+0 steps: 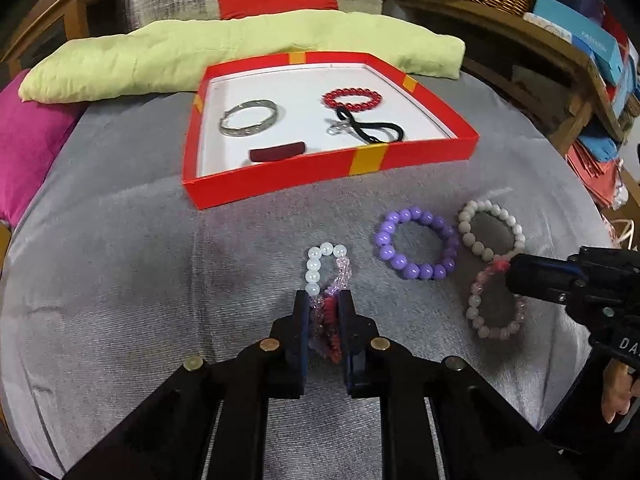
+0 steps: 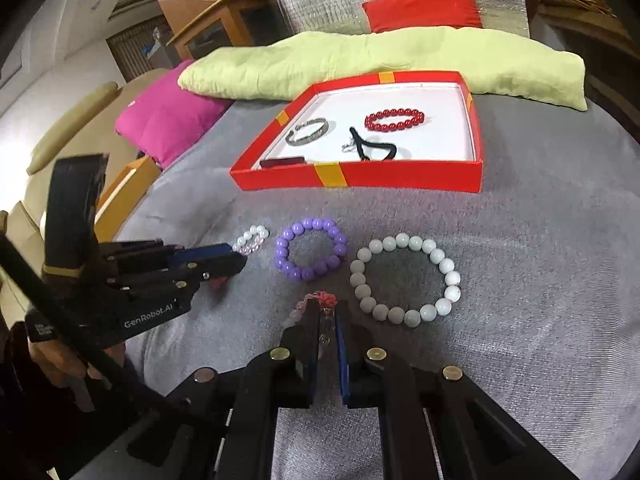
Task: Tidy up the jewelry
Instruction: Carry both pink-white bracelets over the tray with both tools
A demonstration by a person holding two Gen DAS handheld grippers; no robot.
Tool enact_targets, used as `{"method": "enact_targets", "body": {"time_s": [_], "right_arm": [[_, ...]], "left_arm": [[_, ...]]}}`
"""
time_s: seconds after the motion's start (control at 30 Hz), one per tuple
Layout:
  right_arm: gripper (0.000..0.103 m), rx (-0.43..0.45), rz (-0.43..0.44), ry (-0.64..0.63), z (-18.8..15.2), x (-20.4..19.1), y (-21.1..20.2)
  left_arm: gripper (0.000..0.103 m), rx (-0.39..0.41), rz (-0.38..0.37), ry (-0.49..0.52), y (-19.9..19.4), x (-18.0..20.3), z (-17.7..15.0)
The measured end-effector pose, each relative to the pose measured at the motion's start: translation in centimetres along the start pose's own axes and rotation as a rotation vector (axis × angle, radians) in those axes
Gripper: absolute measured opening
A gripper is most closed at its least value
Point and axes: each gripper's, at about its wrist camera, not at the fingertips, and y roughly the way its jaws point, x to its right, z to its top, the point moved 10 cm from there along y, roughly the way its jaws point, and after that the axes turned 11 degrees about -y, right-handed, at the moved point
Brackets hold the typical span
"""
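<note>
My left gripper (image 1: 325,300) is shut on a bracelet of clear, white and pink beads (image 1: 320,264) that lies on the grey cloth; its far loop sticks out past the fingertips. To its right, my right gripper (image 1: 514,276) is shut on the red knot of a pale pink bead bracelet (image 1: 476,312). In the right wrist view that gripper (image 2: 328,314) pinches the knot (image 2: 322,298), and the left gripper (image 2: 236,258) is at the left. A purple bracelet (image 1: 384,240) (image 2: 280,248) and a white bracelet (image 1: 466,226) (image 2: 360,280) lie loose between them.
A red box lid (image 1: 280,184) (image 2: 400,180) behind the bracelets holds a silver bangle (image 1: 248,120), a red bead bracelet (image 1: 352,100), a black cord (image 1: 372,128) and a dark red piece (image 1: 278,151). Green (image 1: 200,60), magenta (image 1: 28,140) and red cushions sit behind.
</note>
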Motion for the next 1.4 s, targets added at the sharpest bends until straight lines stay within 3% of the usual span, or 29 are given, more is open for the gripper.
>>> {"method": "enact_targets", "body": {"time_s": [0.57, 0.8, 1.13, 1.4], "right_arm": [[0.009, 0.181, 0.006, 0.143, 4.5, 1.9, -3.6], [0.009, 0.238, 0.01, 0.18, 8.0, 3.4, -4.5], [0.009, 0.228, -0.006, 0.276, 11.2, 7.2, -2.2], [0.009, 0.212, -0.002, 0.324, 14.5, 10.6, 0.6]], "left_arm": [[0.014, 0.159, -0.04, -0.041, -4.0, 2.0, 3.7], [0.014, 0.193, -0.015, -0.055, -4.0, 1.9, 5.5], [0.014, 0.185, -0.033, -0.108, -1.9, 1.1, 9.1], [0.014, 0.191, -0.041, -0.09, 0.7, 1.6, 13.0]]}}
